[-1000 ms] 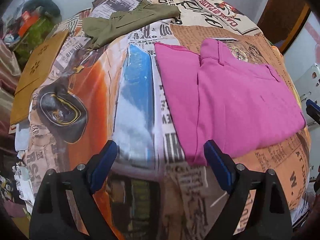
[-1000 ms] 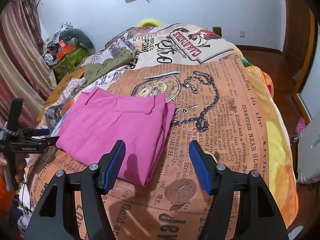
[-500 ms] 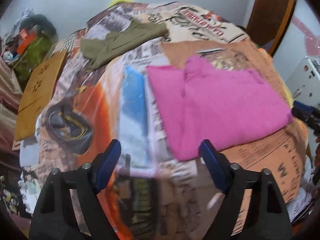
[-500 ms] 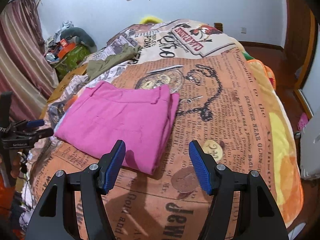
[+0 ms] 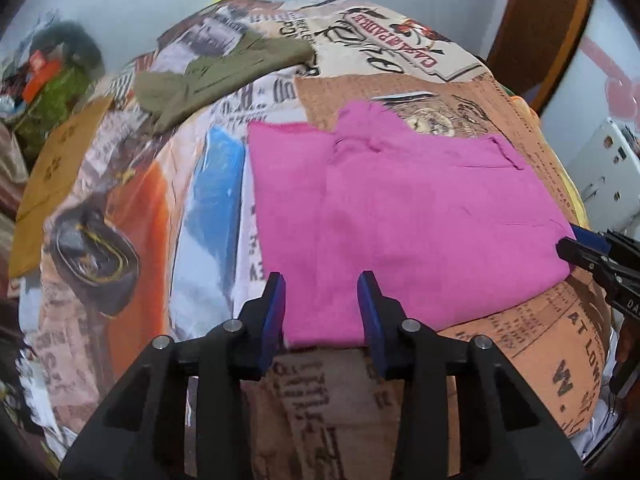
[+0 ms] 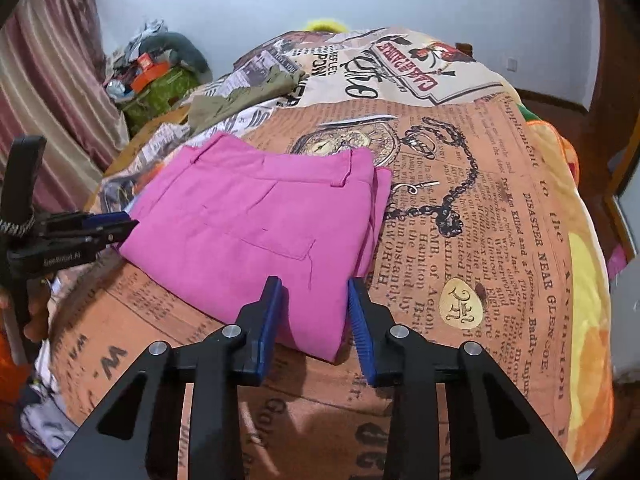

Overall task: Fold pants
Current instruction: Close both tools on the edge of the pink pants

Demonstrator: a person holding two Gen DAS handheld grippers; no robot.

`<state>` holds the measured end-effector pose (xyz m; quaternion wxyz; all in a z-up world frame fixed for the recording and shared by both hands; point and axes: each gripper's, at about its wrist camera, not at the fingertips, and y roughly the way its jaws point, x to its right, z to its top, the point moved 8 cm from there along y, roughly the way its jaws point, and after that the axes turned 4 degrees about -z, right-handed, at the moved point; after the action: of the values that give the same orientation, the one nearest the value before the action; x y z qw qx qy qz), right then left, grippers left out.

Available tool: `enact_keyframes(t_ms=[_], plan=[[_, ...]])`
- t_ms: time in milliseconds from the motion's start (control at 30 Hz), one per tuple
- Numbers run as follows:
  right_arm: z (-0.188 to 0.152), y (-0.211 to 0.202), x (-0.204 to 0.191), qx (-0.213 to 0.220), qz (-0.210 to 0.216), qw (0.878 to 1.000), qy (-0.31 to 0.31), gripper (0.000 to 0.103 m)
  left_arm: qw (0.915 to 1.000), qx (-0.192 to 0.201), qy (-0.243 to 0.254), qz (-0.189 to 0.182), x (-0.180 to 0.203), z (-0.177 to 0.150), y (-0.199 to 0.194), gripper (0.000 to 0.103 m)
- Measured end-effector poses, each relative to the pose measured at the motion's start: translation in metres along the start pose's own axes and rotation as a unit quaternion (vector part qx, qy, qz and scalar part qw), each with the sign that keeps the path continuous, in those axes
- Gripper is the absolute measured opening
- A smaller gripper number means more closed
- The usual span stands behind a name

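Pink pants (image 5: 400,216) (image 6: 248,232) lie folded in a flat rectangle on the printed bedspread (image 6: 480,208). My left gripper (image 5: 322,308) points down at their near left corner. Its jaws are closing, and the pink cloth lies flat between the blue pads without being pinched. My right gripper (image 6: 314,308) stands over the near right corner in the same way, jaws closing, cloth between the pads. Each gripper also shows in the other's view: the right gripper (image 5: 584,248) at the pants' right edge, the left gripper (image 6: 120,228) at their left edge.
Olive pants (image 5: 220,72) (image 6: 248,92) lie crumpled at the far side of the bed. A brown cardboard sheet (image 5: 56,168) and a pile of clutter (image 6: 156,76) sit beyond the bed's left edge, by a curtain (image 6: 48,100). A white appliance (image 5: 608,176) stands to the right.
Both grippers have moved in toward the pants' near corners, and both pairs of jaws have narrowed. The pink cloth now lies between each pair of pads.
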<state>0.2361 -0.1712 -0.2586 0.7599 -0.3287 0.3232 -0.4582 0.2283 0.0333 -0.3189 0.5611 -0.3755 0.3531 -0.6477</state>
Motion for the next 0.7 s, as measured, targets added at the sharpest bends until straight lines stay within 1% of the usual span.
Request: enact_keyframes(t_ms=[67,167,300,367,433,467,567,700], plan=[[-0.002,0.002,0.000,-0.002,0.002,1.000,0.001,0.030,1.0000,0.003,0.005,0.005,0.000,-0.003,-0.001,0.039],[-0.003,0.003,0.001,-0.006,0.003,1.000,0.003,0.030,0.9995,0.003,0.023,0.023,0.001,-0.003,-0.003,0.039],[0.002,0.001,0.003,-0.013,0.008,1.000,0.010,0.031,0.9989,0.009,0.021,0.040,-0.007,0.003,-0.010,0.038],[0.007,-0.002,0.007,-0.013,0.002,1.000,0.011,0.039,0.9992,0.014,0.014,0.036,-0.012,0.011,-0.014,0.039],[0.014,-0.006,0.013,0.000,-0.011,1.000,0.014,0.046,0.9995,0.017,0.010,0.024,-0.015,0.022,-0.017,0.039],[0.020,-0.008,0.016,0.009,-0.016,1.000,0.016,0.047,0.9995,0.020,0.010,0.021,-0.015,0.027,-0.019,0.039],[0.034,-0.008,0.025,0.025,-0.021,0.999,0.020,0.047,0.9993,0.032,0.013,0.014,-0.012,0.045,-0.021,0.041],[0.051,-0.002,0.032,0.036,-0.022,0.999,0.022,0.047,0.9987,0.047,0.019,0.008,-0.004,0.072,-0.017,0.048]])
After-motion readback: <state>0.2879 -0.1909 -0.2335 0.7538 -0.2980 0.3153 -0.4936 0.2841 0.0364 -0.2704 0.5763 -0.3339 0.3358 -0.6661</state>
